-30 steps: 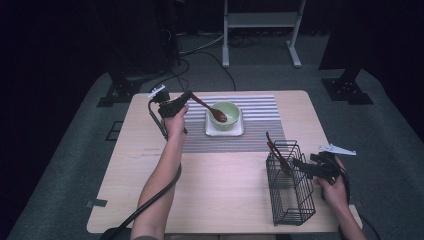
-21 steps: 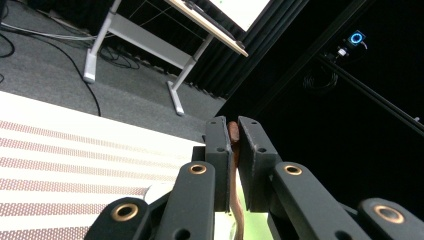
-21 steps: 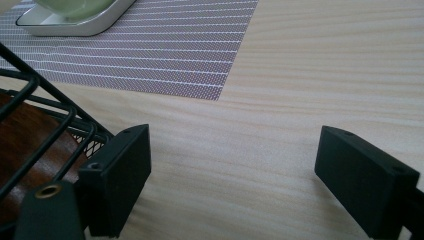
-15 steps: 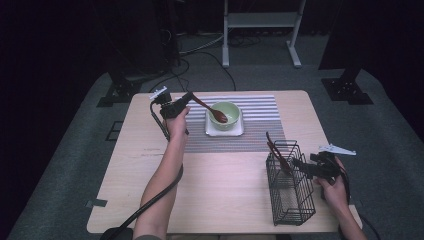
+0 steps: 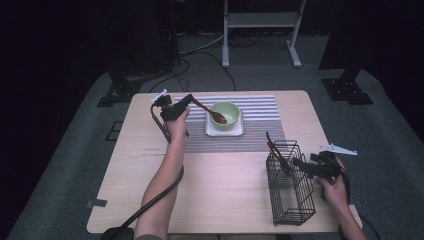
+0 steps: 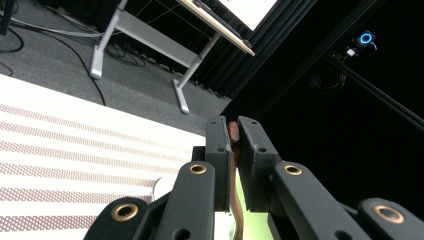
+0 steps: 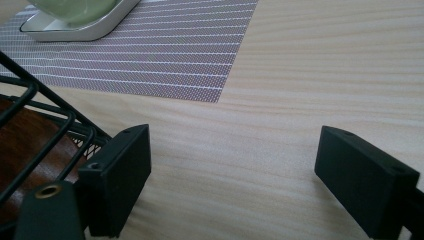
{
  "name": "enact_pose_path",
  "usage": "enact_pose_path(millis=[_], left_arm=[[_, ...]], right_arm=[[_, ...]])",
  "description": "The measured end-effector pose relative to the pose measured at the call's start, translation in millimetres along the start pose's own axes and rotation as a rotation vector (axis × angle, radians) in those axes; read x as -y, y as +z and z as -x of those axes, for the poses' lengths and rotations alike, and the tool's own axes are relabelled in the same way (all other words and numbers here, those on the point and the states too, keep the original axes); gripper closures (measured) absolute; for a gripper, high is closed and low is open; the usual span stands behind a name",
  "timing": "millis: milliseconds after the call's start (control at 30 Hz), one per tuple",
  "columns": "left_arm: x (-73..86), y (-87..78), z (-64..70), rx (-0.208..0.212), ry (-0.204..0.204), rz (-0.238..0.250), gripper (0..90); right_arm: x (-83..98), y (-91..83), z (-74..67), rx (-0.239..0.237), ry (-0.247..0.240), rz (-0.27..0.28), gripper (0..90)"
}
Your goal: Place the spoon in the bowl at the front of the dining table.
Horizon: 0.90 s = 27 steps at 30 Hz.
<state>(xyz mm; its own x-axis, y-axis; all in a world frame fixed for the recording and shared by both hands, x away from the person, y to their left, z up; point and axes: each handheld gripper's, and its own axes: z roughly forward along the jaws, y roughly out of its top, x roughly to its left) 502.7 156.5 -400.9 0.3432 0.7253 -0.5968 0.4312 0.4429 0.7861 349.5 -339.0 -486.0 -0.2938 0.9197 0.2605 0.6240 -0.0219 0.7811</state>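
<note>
Left gripper clamps spoon over bowl rim; right gripper, jaws apart, beside basket near table edge.

a staged recording lab

light wooden table on grey carpet, ringed by black curtains. black stand feet, loose floor cables and a grey desk frame (a lit screen sits above) mark a studio-like workspace.

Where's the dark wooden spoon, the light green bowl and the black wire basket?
dark wooden spoon point(image 5: 217, 117), high view, on its scoop over the bowl
light green bowl point(image 5: 227, 108), high view, on its far inner wall
black wire basket point(image 5: 301, 207), high view, on its near right wall
</note>
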Motion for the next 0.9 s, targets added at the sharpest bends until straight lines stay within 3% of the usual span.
enact_pose_path(millis=[733, 900], left_arm=[[13.9, 8.7, -1.6, 0.005, -0.005, -0.027, 83.7], [14.9, 10.3, -2.5, 0.025, -0.001, -0.042, 83.5]], right_arm=[[-0.1, 0.1, 0.7, 0.001, 0.011, 0.004, 13.4], [0.1, -0.6, 1.0, 0.001, 0.015, 0.009, 13.4]])
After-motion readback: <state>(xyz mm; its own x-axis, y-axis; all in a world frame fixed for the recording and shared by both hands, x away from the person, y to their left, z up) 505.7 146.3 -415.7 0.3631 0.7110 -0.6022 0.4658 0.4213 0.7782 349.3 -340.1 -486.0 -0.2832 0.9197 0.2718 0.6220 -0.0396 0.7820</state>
